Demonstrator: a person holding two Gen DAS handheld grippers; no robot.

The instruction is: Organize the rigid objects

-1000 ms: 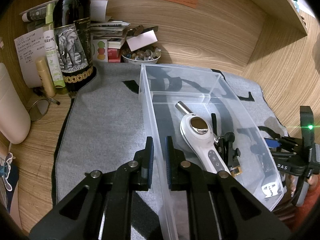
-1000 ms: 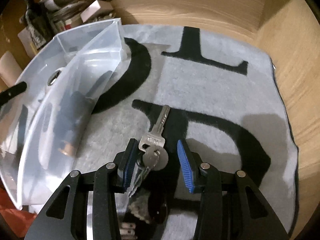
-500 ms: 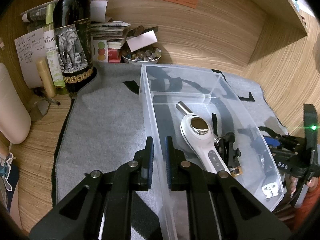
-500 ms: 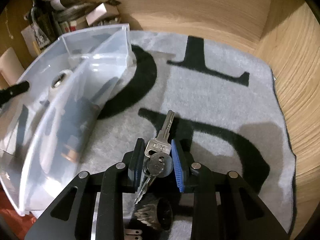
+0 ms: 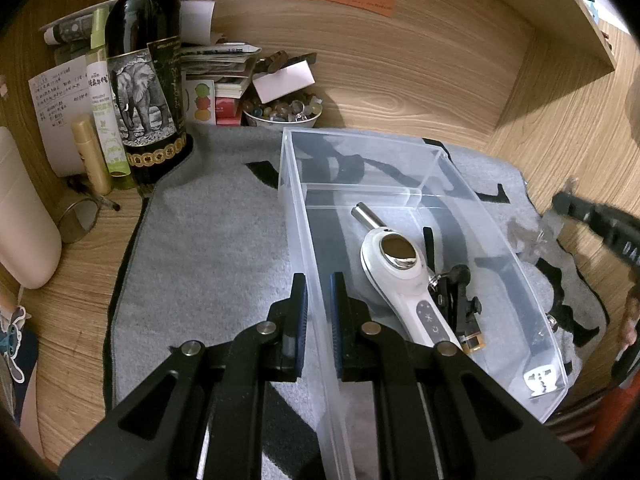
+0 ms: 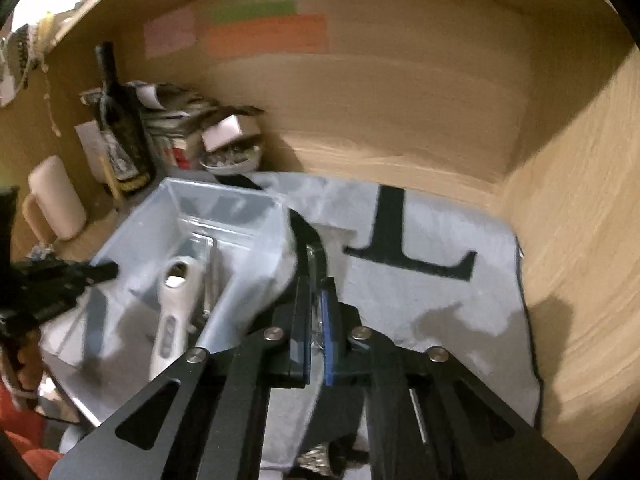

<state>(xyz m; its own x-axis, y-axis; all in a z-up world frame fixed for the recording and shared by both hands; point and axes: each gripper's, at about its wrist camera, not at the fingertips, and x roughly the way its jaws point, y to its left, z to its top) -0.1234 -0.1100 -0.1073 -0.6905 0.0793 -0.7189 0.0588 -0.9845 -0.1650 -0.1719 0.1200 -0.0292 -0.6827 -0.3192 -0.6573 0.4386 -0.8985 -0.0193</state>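
Keys are pinched tight between the right tool's pads, up off the mat beside the bin. Left tool is clamped on the bin's near wall.

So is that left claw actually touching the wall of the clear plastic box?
Touching. The left wrist view shows the left gripper shut on the clear box's near wall, both blue pads pressed against it.
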